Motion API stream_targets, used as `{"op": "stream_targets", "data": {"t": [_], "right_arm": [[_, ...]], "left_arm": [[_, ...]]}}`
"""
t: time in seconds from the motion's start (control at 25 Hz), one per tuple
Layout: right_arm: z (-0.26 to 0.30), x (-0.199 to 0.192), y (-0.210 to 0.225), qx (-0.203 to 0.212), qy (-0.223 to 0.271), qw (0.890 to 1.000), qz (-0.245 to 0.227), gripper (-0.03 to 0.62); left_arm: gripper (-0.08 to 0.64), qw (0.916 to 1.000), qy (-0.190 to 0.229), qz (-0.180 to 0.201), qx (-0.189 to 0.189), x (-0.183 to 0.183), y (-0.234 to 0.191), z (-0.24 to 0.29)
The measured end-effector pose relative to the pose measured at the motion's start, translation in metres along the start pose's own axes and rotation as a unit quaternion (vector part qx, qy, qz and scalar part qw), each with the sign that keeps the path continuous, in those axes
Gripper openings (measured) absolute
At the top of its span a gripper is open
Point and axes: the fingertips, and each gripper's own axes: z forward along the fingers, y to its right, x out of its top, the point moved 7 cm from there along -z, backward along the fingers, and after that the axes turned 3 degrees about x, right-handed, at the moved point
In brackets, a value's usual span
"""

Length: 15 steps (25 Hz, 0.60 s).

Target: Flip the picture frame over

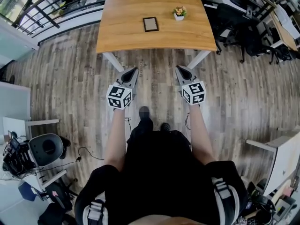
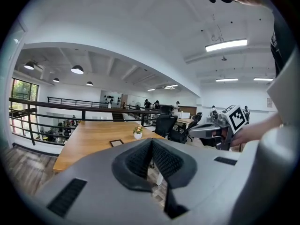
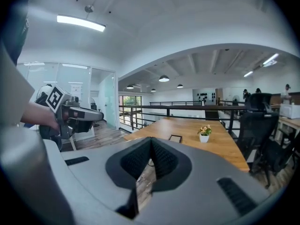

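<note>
Honestly, left gripper [image 1: 134, 70] and right gripper [image 1: 179, 69] both pinched shut, empty, short of table [image 1: 140, 41]. Picture frame [image 1: 151, 24] flat mid-table, near potted plant [image 1: 179, 13]. Risky: flat edge hard to catch, might skid into plant.

Head view: from high on the head, looking steeply down at the wood floor [image 1: 70, 88], with the wooden table [image 1: 126, 27] far ahead. Left gripper view: low down, right behind the left gripper [image 2: 152, 144], facing almost level toward the table from its near left. Right gripper view: right behind the right gripper [image 3: 151, 143], facing the table from its near right. Shared by all three: the table top, the picture frame [image 1: 150, 24] and the little flower pot [image 1: 179, 14].
</note>
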Motion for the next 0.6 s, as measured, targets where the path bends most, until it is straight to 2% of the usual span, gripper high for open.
{"op": "stream_targets", "data": {"t": [0.6], "right_arm": [[0.079,0.020,0.006,-0.050,-0.005,0.999,0.010,0.008]], "left_arm": [[0.020,0.9989,-0.003,0.002,-0.046,0.014,-0.090,0.052]]}}
